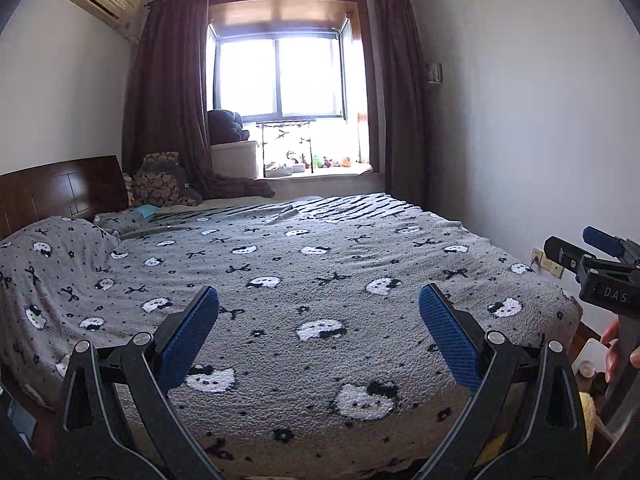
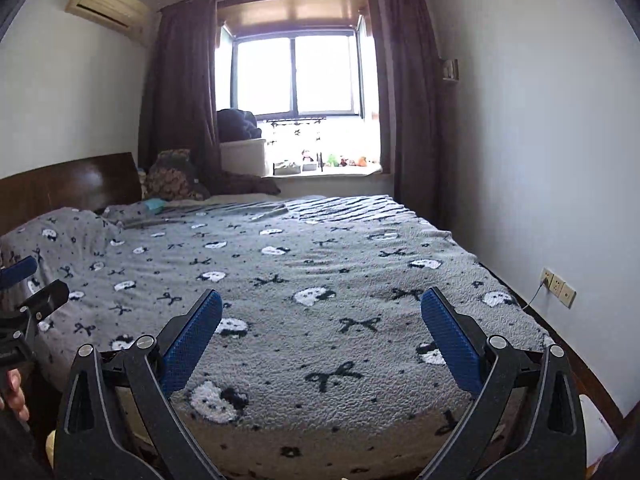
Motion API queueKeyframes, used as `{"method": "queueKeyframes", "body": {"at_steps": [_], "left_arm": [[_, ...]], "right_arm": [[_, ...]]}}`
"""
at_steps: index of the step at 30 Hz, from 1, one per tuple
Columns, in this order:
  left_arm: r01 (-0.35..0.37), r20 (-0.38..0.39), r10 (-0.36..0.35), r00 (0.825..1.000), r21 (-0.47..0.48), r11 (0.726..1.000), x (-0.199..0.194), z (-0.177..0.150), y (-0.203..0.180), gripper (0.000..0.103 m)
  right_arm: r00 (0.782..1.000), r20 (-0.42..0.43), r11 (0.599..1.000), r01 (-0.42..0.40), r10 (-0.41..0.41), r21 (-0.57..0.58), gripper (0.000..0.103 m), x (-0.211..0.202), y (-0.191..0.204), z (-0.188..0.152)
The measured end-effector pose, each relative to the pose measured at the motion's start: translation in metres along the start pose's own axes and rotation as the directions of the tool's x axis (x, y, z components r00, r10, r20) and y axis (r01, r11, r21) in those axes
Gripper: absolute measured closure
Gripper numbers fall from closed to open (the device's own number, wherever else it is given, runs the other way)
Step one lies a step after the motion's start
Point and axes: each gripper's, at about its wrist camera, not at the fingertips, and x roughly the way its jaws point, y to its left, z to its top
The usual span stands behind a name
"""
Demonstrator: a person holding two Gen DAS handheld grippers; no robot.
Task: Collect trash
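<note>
My left gripper [image 1: 319, 300] is open above the foot of a bed [image 1: 320, 280], with nothing between its blue pads [image 1: 192, 336]. My right gripper [image 2: 322, 300] is open too and holds nothing, hovering over the same end of the bed [image 2: 320, 264]. Each gripper shows at the edge of the other's view, held by a hand [image 1: 612, 352]. A small light-blue item [image 1: 148, 211] lies near the pillow at the far left, also the light-blue item [image 2: 154, 204]. A thin grey strip [image 1: 285, 213] lies further back on the blanket. I cannot tell what either is.
A grey cat-print blanket covers the bed. A wooden headboard [image 1: 60, 192] stands at left and a patterned cushion [image 1: 160, 184] sits by dark curtains [image 1: 168, 92]. The window sill [image 1: 320, 168] holds small toys. A wall socket [image 2: 558, 286] and cable are on the right.
</note>
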Motion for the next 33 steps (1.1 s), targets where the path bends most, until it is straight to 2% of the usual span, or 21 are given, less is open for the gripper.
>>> {"method": "queueKeyframes", "body": {"at_steps": [5,19,21,27,28,33], "left_arm": [[0.042,-0.012,-0.042,0.999,-0.013,0.999,0.003,-0.007,-0.004,0.008],[0.041,-0.025,-0.041,0.999,-0.015,0.999,0.014,-0.011,-0.005,0.008],[0.036,-0.023,-0.036,0.999,-0.015,0.999,0.014,-0.01,-0.005,0.008],[0.034,-0.021,-0.034,0.999,-0.01,0.999,0.012,-0.009,-0.005,0.008],[0.033,-0.02,-0.033,0.999,-0.01,0.999,0.012,-0.009,-0.006,0.008],[0.036,-0.018,-0.036,0.999,-0.006,0.999,0.011,-0.008,-0.006,0.008]], "right_arm": [[0.999,0.019,0.999,0.038,-0.038,0.015,0.003,-0.013,0.004,0.022],[0.997,0.013,0.997,0.071,-0.071,0.011,0.003,-0.018,-0.004,0.06],[0.998,0.012,0.998,0.069,-0.069,0.008,0.003,-0.018,-0.003,0.046],[0.998,0.013,0.998,0.069,-0.069,0.008,0.003,-0.018,-0.003,0.048],[0.998,0.011,0.998,0.069,-0.069,0.006,0.003,-0.008,-0.004,0.029],[0.998,0.012,0.998,0.066,-0.066,0.003,0.003,-0.002,-0.006,0.022]]}}
